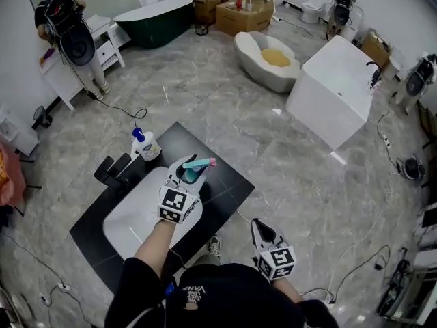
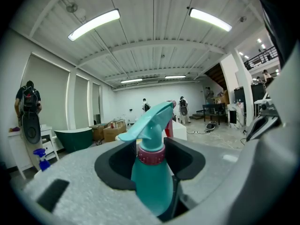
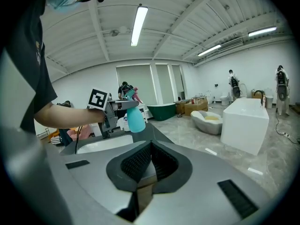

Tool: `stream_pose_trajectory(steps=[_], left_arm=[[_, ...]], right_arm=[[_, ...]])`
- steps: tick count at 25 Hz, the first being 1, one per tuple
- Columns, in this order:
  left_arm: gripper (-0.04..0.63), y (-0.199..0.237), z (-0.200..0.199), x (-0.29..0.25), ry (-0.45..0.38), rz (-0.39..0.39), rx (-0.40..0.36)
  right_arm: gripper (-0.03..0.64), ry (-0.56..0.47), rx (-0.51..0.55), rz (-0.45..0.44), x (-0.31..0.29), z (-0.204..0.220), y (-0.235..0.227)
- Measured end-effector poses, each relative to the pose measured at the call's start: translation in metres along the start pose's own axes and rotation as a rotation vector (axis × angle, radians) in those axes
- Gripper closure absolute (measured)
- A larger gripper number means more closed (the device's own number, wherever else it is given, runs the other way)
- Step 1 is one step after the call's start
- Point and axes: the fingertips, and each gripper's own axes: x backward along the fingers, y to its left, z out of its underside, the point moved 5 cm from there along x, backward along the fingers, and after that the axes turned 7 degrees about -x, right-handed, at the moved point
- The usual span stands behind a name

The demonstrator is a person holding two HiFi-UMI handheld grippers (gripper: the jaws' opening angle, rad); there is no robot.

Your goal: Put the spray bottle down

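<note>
A teal spray bottle (image 1: pixel 198 164) with a pink collar and trigger head stands upright between the jaws of my left gripper (image 1: pixel 186 176), which is shut on its body. It hangs over the black countertop (image 1: pixel 225 176), just beyond the white sink basin (image 1: pixel 136 217). In the left gripper view the bottle (image 2: pixel 152 177) fills the gap in the left gripper (image 2: pixel 152 158). My right gripper (image 1: pixel 260 229) is low, close to the body and off the counter's right side. Its pads meet with nothing between them (image 3: pixel 151 144). From there the bottle (image 3: pixel 136 118) shows at the left.
A white bottle with a blue cap (image 1: pixel 145 144) and a black faucet (image 1: pixel 113 171) stand at the counter's far left. On the floor beyond are a white box tub (image 1: pixel 334 87), an oval tub (image 1: pixel 270 60) and a green tub (image 1: pixel 153 19). A person (image 1: pixel 65 19) stands far left.
</note>
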Motion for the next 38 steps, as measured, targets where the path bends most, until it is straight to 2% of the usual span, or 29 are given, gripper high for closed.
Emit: stream_pose_trajectory(steps=[5,12,17,28,38], left_arm=[[0.402,0.018,0.036,-0.025,-0.003,-0.051,0.014],[0.403,0.040,0.072,-0.051,0.004,-0.089,0.115],[0.403,0.049,0.086,-0.063,0.009,-0.103,0.146],[0.402,0.053,0.095,-0.073,-0.012,-0.111,0.166],[0.394,0.051,0.098,-0.071,0.012,-0.104,0.163]], right_arm=[[0.612,0.028,0.005,0.024,-0.009,0.001,-0.008],[0.612,0.056,0.005,0.038,-0.022,-0.004,-0.016],[0.612,0.071,0.001,0.044,-0.032,-0.004,-0.022],[0.612,0.099,0.006,0.019,-0.052,-0.009,-0.023],[0.612,0.091,0.017,0.007,-0.050,-0.008,-0.020]])
